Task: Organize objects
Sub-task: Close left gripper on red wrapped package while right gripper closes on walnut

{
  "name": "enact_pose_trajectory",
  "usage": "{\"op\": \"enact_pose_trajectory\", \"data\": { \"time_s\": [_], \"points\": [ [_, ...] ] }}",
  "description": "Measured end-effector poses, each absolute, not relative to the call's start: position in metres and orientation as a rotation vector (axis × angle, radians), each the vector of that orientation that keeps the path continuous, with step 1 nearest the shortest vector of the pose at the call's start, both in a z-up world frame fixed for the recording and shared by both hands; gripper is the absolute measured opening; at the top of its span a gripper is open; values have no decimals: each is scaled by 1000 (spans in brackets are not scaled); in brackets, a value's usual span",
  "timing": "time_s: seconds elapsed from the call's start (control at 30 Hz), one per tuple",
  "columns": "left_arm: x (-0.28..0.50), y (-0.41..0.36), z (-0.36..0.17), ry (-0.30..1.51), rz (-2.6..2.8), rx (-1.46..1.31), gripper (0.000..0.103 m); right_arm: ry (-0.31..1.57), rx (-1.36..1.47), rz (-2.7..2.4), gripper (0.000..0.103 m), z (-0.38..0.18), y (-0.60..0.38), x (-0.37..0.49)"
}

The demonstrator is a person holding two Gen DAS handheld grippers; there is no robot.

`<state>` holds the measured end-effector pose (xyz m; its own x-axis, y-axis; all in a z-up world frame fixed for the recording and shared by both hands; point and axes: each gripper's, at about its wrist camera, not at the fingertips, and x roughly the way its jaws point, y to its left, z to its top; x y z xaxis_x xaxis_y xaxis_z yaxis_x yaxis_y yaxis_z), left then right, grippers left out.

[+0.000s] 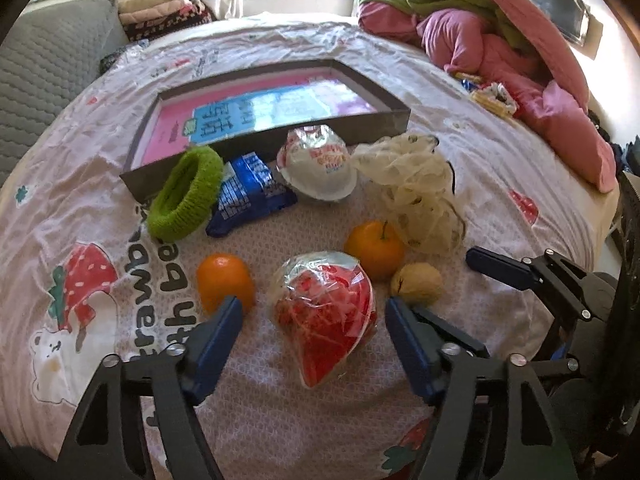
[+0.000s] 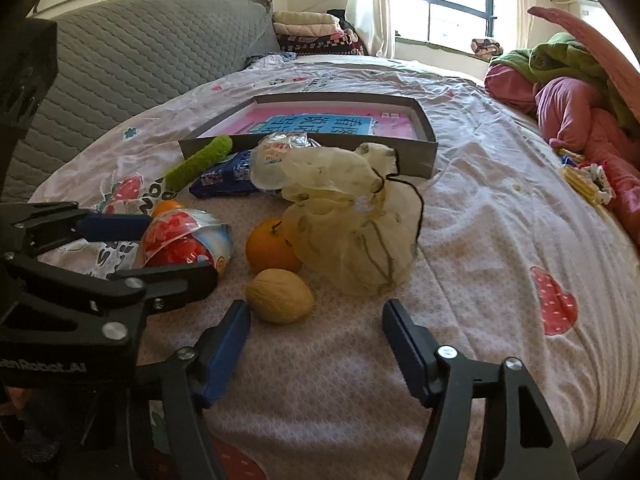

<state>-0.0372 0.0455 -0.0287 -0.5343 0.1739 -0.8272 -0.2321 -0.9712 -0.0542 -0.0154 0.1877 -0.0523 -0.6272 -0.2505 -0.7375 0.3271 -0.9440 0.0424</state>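
On the bed sheet lie a red wrapped snack cup point(image 1: 324, 312), two oranges point(image 1: 226, 282) point(image 1: 374, 248), a walnut point(image 2: 280, 296), a cream mesh pouch point(image 2: 352, 240), a white sealed cup point(image 1: 320, 164), a blue packet point(image 1: 250, 192) and a green knitted ring point(image 1: 184, 196). Behind them stands a shallow grey box point(image 1: 380, 124) with a pink and blue sheet inside. My left gripper point(image 1: 314, 308) is open, its fingers either side of the red cup without touching it. My right gripper point(image 2: 316, 312) is open and empty, with the walnut just past its left fingertip.
A grey quilted headboard point(image 2: 140, 56) rises at the back left. Pink and green bedding point(image 1: 480, 40) is piled at the right, with small snack packs point(image 1: 492, 98) beside it. Folded blankets point(image 2: 308, 28) sit under the window. The bed's edge drops off at the right.
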Motion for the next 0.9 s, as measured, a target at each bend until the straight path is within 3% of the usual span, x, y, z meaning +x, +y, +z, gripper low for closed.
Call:
{"op": "enact_pose_trajectory", "data": {
  "time_s": [0.33,0.6,0.9],
  "points": [
    [-41,53,-36,108,2513,-1391,68,123,1134,-2544,52,-58,183,-23],
    [-45,54,-39,104,2500,-1408,54,122,1105,-2508,34,-58,182,-22],
    [-41,52,-38,83,2501,-1385,54,83,1094,-2490,34,-54,190,-14]
  ]
}}
